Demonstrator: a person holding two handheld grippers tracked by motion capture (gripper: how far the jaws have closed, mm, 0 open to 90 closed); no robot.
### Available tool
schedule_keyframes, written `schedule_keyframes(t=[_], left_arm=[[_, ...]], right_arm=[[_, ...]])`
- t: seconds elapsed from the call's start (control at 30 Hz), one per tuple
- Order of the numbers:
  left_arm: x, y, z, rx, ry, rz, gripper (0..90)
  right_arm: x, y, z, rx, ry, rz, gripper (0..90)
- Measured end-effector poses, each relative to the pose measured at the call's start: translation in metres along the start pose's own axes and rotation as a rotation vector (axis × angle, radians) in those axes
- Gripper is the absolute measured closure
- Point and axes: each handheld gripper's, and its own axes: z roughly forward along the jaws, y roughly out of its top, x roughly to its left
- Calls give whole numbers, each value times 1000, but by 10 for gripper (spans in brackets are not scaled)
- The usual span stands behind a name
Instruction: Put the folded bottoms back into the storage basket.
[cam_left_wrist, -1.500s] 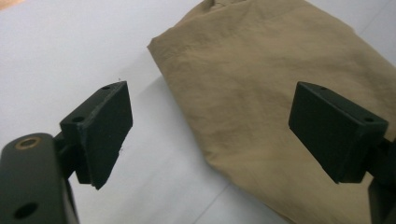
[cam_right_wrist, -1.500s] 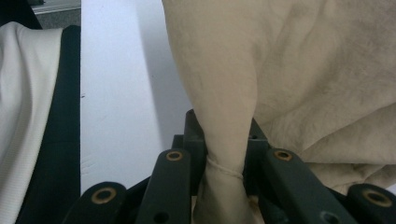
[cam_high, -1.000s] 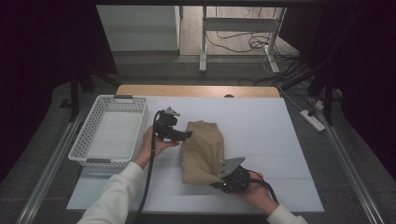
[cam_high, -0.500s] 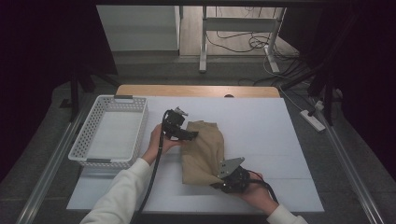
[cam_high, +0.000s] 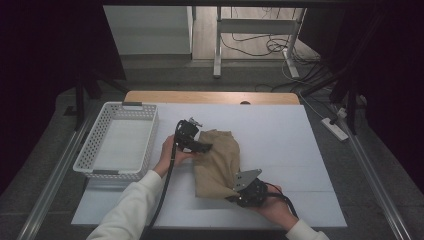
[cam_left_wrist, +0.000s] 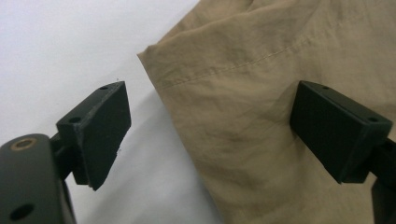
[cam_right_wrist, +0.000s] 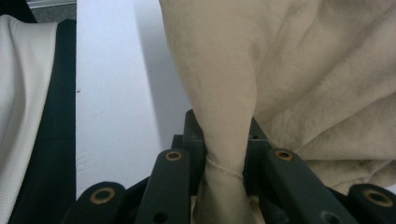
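Two grippers work one tan garment (cam_high: 218, 161) that lies folded near the middle of the white table (cam_high: 290, 135), just right of the white basket (cam_high: 120, 140), which looks like the place it is meant for. The cloth is bunched rather than flat, so it seems to be mid-fold. At its near right corner the right gripper (cam_high: 239, 196) has its jaws clenched on a pinched ridge of fabric (cam_right_wrist: 224, 135), probably to anchor that end so the cloth does not slide while the other side is handled. At the far left edge the left gripper (cam_high: 204, 147) is released, its jaws standing wide apart: one over bare table, the other over the cloth, with the hemmed corner (cam_left_wrist: 159, 60) between them. That straddle suits closing on the edge next, though nothing is gripped there yet.
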Motion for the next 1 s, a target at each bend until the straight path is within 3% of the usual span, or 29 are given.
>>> schedule_keyframes(t=[0.13,0.27,0.47,0.6,0.67,0.9,1.0], left_arm=[[0,-1,3,9,-6,5,130],[1,-3,10,13,-38,0,130],[-1,-3,19,19,-89,23,167],[0,-4,18,11,-142,31,271],[0,-4,17,7,-170,41,379],[-1,-4,13,-3,-172,55,529],[1,-5,10,-15,-193,48,575]], right_arm=[[0,0,0,0,1,0,767],[0,0,1,4,0,0,767],[0,0,2,6,2,-1,766],[0,0,2,4,2,-1,766],[0,0,2,6,2,-2,766],[0,0,1,5,-1,-2,766],[0,0,1,-1,-4,-4,766]])
